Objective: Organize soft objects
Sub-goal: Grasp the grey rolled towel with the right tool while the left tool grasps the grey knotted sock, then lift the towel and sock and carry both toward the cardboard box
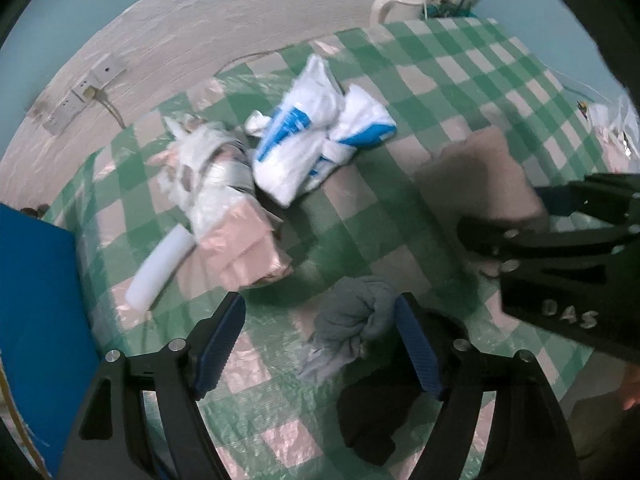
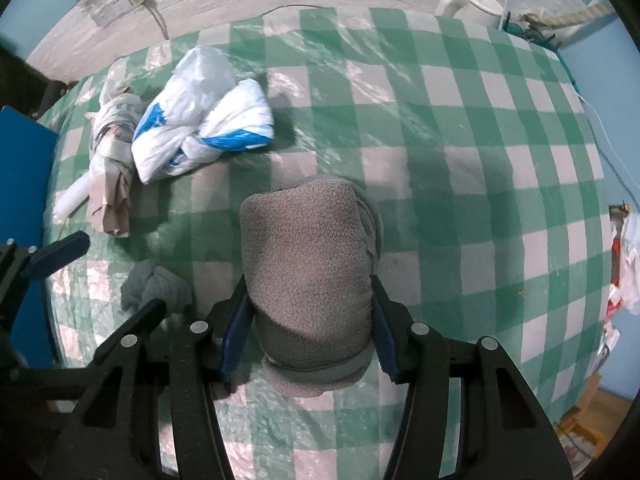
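Observation:
My right gripper (image 2: 310, 292) is shut on a folded grey-brown fleece cloth (image 2: 308, 256), held over the green checked tablecloth (image 2: 460, 120). The same cloth (image 1: 492, 176) and the right gripper (image 1: 520, 220) show at the right of the left wrist view. My left gripper (image 1: 320, 316) is open above the table. A crumpled grey-blue rag (image 1: 352, 316) lies between its fingers, against the right pad; it also shows in the right wrist view (image 2: 154, 280). A dark cloth (image 1: 380, 412) lies under the left gripper's right finger.
A white and blue plastic bag (image 1: 316, 132) (image 2: 200, 120) lies at the back left. Beside it are a bundle of paper and plastic (image 1: 224, 208) (image 2: 114, 160) and a white foam tube (image 1: 160, 268). A blue box (image 1: 36, 320) stands left. A white kettle (image 2: 472, 4) stands at the back.

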